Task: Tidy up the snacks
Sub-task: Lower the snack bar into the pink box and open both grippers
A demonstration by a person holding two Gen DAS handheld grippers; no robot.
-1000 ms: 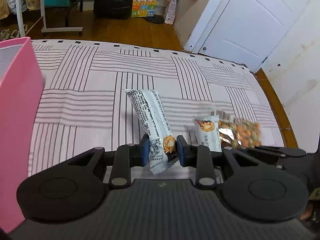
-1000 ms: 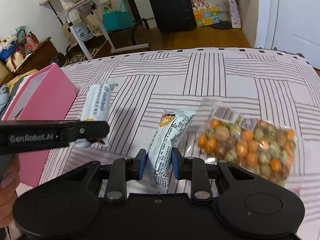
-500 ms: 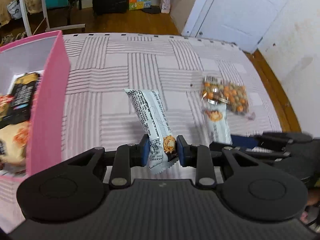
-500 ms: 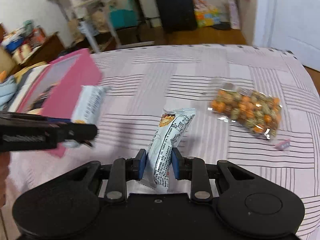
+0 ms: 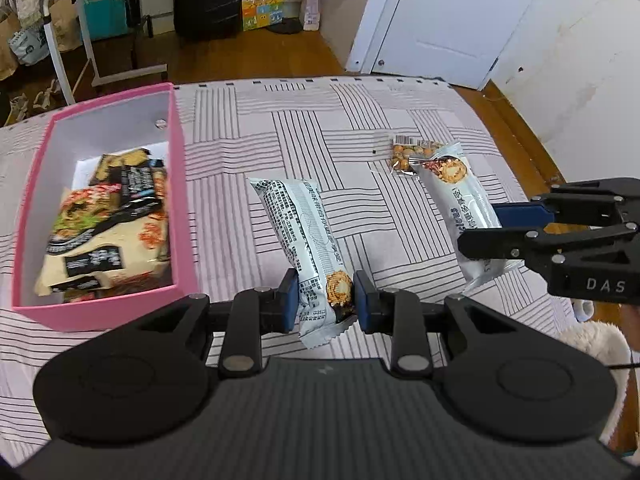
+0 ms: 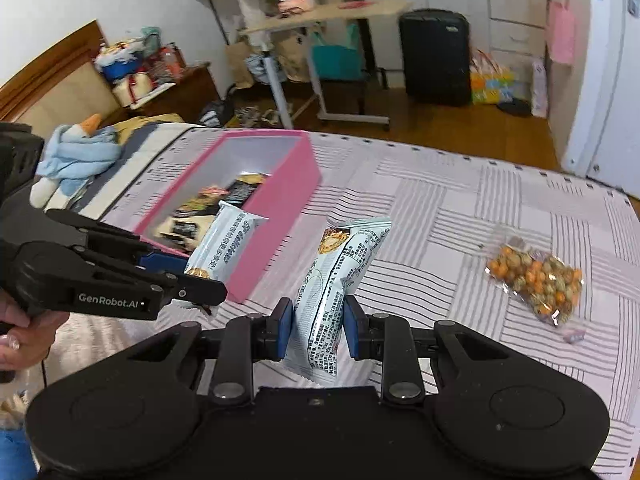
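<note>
Gripping, left: the black left gripper point(image 5: 322, 300) has its 2 blue pads clenched on the lower end of a long white foil snack packet printed with a round biscuit point(image 5: 308, 240), held above the bed and pointing away from the camera.
Gripping, right: the black right gripper point(image 6: 315, 326) clamps a second white foil snack packet with black print and a biscuit picture at its top point(image 6: 340, 276), standing almost upright between the pads.
Neighbouring tool, seen from the left wrist: the right gripper point(image 5: 516, 228) enters from the right edge with its packet point(image 5: 460, 196) hanging in front of it.
Neighbouring tool, seen from the right wrist: the left gripper point(image 6: 188, 270) comes in from the left, carried by a person's hand point(image 6: 24, 332), its packet point(image 6: 224, 244) just in front of the box's near corner.
Bed surface: a pale pink cover with grey striped blocks point(image 5: 248, 184) lies beneath both tools.
Box: a pink rectangular cardboard box with a white inside point(image 5: 182, 184) rests on the cover to the left, holding several printed snack bags point(image 5: 108, 232).
Loose snack: 1 clear plastic bag of orange and green coated nuts point(image 6: 536, 276) lies flat on the cover, well apart from the box, to the right.
Background: a black suitcase point(image 6: 436, 56) stands on the wooden floor beyond the bed.
</note>
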